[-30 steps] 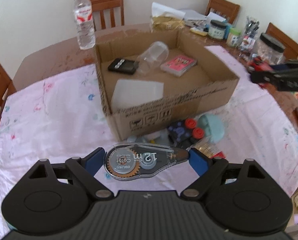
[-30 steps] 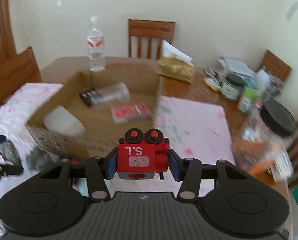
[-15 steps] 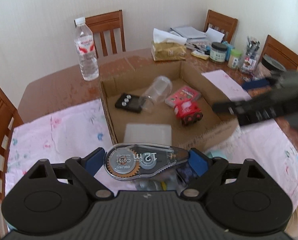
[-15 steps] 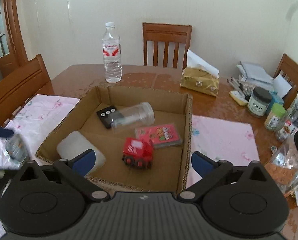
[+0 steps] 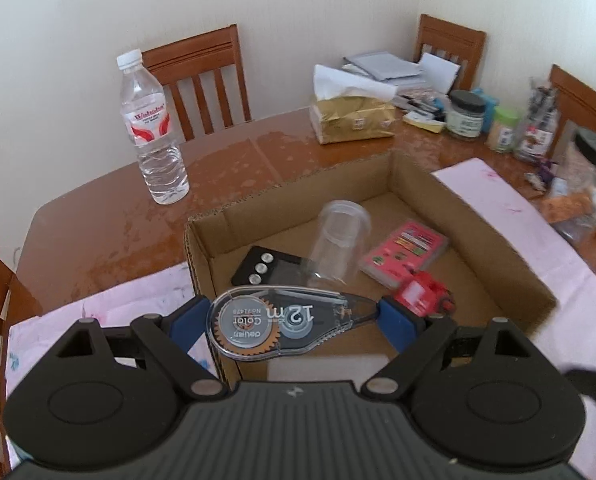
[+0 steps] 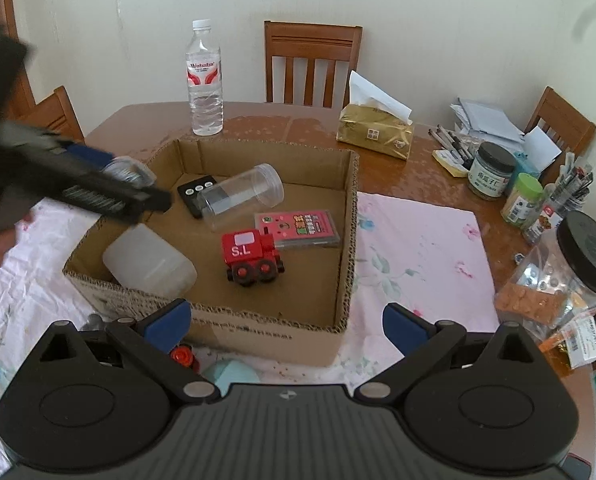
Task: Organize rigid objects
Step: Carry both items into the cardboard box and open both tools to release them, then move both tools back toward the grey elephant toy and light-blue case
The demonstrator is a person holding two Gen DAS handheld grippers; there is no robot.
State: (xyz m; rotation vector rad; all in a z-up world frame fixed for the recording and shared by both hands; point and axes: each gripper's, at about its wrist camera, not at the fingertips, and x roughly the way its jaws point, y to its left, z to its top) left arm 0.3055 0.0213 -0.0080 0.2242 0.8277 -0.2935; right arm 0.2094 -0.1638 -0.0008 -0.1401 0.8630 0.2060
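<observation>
My left gripper [image 5: 295,320] is shut on a clear correction tape dispenser [image 5: 281,326] and holds it over the near left part of the cardboard box [image 5: 474,216]. From the right wrist view that gripper [image 6: 137,172] hangs blurred over the box's [image 6: 352,240] left wall. My right gripper [image 6: 285,320] stands open and empty in front of the box. Inside lie a red toy train [image 6: 249,256], a pink card pack [image 6: 298,229], a clear jar [image 6: 239,196], a black remote [image 6: 195,194] and a white container [image 6: 149,266].
A water bottle [image 6: 204,80], a gold tissue pack [image 6: 374,132] and jars [image 6: 490,170] with pens stand behind and right of the box. A big black-lidded jar [image 6: 566,272] sits at the right. Small toys [image 6: 225,372] lie on the pink cloth [image 6: 418,248] before the box.
My right gripper let go of the red train, which now sits in the box, and drew back. My left gripper carried the tape dispenser forward over the box.
</observation>
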